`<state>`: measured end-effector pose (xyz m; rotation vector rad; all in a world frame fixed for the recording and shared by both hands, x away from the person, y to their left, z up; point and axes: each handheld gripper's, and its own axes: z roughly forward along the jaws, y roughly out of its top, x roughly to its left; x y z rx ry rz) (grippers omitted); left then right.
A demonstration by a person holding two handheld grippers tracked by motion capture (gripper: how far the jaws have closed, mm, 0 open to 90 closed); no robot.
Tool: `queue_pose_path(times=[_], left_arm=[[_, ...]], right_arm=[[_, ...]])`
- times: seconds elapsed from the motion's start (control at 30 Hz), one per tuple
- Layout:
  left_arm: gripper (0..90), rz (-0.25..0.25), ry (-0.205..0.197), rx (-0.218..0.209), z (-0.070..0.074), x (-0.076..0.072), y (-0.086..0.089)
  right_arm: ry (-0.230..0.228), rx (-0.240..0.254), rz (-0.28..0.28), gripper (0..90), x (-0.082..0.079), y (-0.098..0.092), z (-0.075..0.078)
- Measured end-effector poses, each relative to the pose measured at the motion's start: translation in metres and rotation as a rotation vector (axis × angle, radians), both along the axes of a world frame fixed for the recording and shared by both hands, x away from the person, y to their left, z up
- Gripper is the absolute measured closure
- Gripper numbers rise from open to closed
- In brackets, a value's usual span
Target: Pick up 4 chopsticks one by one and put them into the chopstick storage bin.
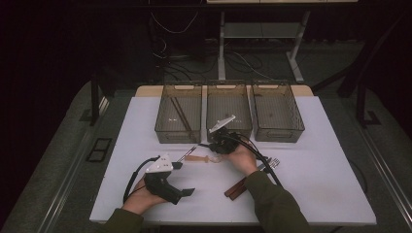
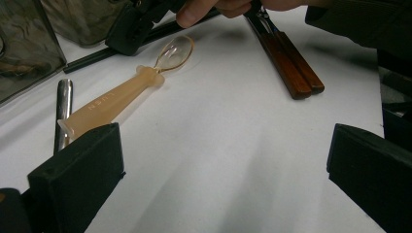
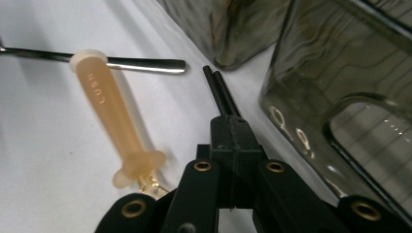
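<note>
My right gripper is shut on a pair of thin black chopsticks, which stick out past its jaws and lie low over the white table beside the middle bin. A spoon with a translucent peach handle lies just beside it. A metal utensil handle lies by the spoon's handle end. My left gripper rests at the front left. Its jaws stand open, facing the spoon with bare table between them.
Three smoky see-through bins stand in a row at the back: left, holding a few thin sticks, middle and right. Two brown wood-handled utensils lie under the right forearm, with fork tines beyond it.
</note>
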<state>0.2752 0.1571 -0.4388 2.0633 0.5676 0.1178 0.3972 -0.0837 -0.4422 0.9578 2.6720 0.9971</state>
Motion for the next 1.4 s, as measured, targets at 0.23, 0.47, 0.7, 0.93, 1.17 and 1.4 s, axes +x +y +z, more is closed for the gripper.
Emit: queue_pose_path(times=[0.23,0.47,0.7,0.93,1.17,1.4], left_arm=[[0.0,0.001,0.002,-0.003,0.000,0.000,0.000],[0.0,0.003,0.000,0.000,-0.001,0.000,0.000],[0.0,0.011,0.007,0.002,-0.001,0.000,-0.001],[0.0,0.018,0.013,0.007,-0.002,0.002,0.001],[0.0,0.020,0.012,0.007,-0.002,0.001,0.001],[0.0,0.017,0.011,0.007,-0.002,0.001,0.001]], right_arm=[[-0.007,0.044,0.017,90.0,-0.004,-0.015,0.014],[-0.027,0.079,0.001,81.3,-0.011,-0.056,0.034],[-0.044,0.077,-0.010,75.5,-0.020,-0.100,0.034],[-0.039,0.062,-0.017,73.7,-0.028,-0.132,0.020],[-0.056,0.018,0.020,78.8,-0.034,-0.138,0.013],[-0.046,-0.016,0.026,80.4,-0.035,-0.144,0.006]])
